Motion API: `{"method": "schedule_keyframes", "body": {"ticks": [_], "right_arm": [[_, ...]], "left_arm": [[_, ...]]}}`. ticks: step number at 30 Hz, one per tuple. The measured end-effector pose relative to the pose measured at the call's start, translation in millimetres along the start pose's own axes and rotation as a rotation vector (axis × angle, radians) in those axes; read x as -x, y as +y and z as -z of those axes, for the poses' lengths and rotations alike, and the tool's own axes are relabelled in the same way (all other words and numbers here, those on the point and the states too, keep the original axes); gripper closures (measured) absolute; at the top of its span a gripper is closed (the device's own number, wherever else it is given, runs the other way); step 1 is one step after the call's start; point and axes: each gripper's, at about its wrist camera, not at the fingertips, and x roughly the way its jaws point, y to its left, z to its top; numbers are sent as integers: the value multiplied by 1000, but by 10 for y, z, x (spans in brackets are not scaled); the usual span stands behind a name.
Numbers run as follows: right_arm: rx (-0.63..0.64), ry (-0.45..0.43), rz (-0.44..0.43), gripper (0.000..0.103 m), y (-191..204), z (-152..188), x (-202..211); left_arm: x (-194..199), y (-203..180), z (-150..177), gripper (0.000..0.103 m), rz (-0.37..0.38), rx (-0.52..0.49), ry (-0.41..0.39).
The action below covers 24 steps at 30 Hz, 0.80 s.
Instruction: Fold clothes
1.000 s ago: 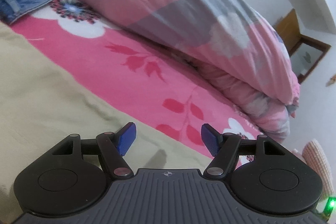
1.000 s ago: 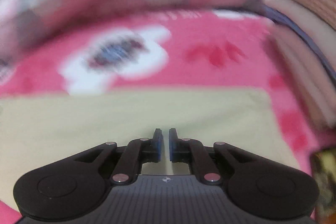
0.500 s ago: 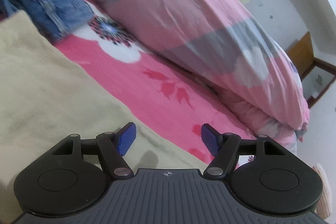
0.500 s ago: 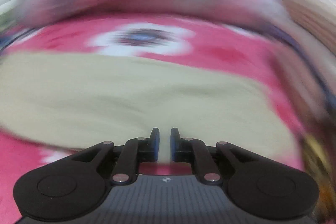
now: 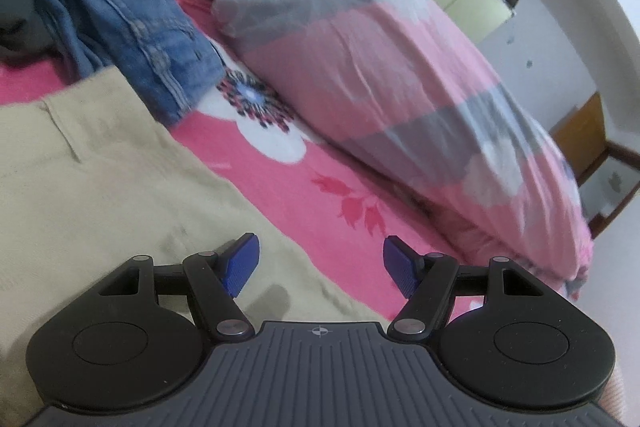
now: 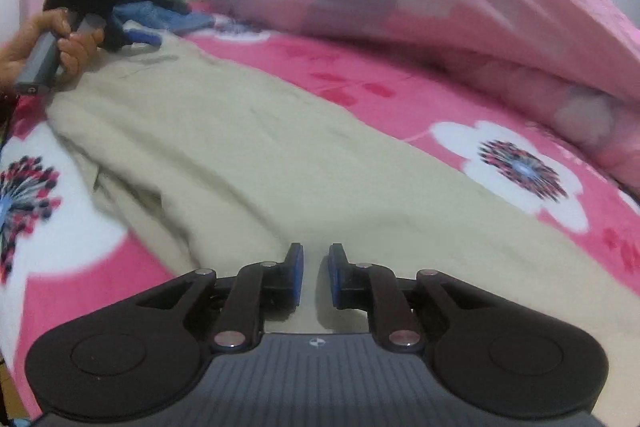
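Beige trousers (image 6: 256,163) lie flat across the pink floral bedsheet (image 6: 360,83). Their waistband end (image 5: 60,123) shows at the left of the left wrist view. My left gripper (image 5: 320,261) is open and empty, its left pad (image 5: 240,263) over the trousers' edge and its right pad over the sheet. In the right wrist view the same left gripper (image 6: 138,37) sits at the far end of the trousers, held by a hand (image 6: 76,47). My right gripper (image 6: 316,273) hovers over the near end, its jaws opening by a narrow gap with nothing pinched between them.
A crumpled blue denim garment (image 5: 120,11) lies just beyond the waistband. A bulky pink and grey duvet (image 5: 380,67) runs along the far side of the bed. A wooden piece of furniture (image 5: 580,139) and a white wall stand past it.
The left wrist view has swung toward the waistband, bringing the denim closer. The right gripper has swept and rolled across the bed, and its jaws have parted slightly.
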Motion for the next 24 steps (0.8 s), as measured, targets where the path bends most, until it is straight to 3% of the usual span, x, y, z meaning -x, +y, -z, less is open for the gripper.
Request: {"method": "schedule_keyframes", "body": {"ticks": [2, 5, 10, 12, 18, 21, 24], "right_arm": [[-112, 30, 45, 88, -242, 160, 246], [-178, 58, 135, 86, -325, 57, 453], [-112, -83, -20, 82, 233, -531, 72], [-74, -34, -84, 78, 537, -606, -305], [-168, -38, -75, 78, 709, -121, -112], [-181, 4, -61, 78, 754, -242, 25], [-195, -120, -78, 78, 843, -490, 50]], "left_arm": [[27, 50, -57, 34, -8, 9, -20], [20, 99, -106, 34, -33, 11, -27], [74, 177, -120, 34, -41, 17, -28], [101, 216, -125, 34, -42, 20, -30], [32, 247, -146, 34, -41, -9, -2], [-5, 181, -115, 34, -66, -46, 0], [3, 159, -87, 34, -80, -64, -9]]}}
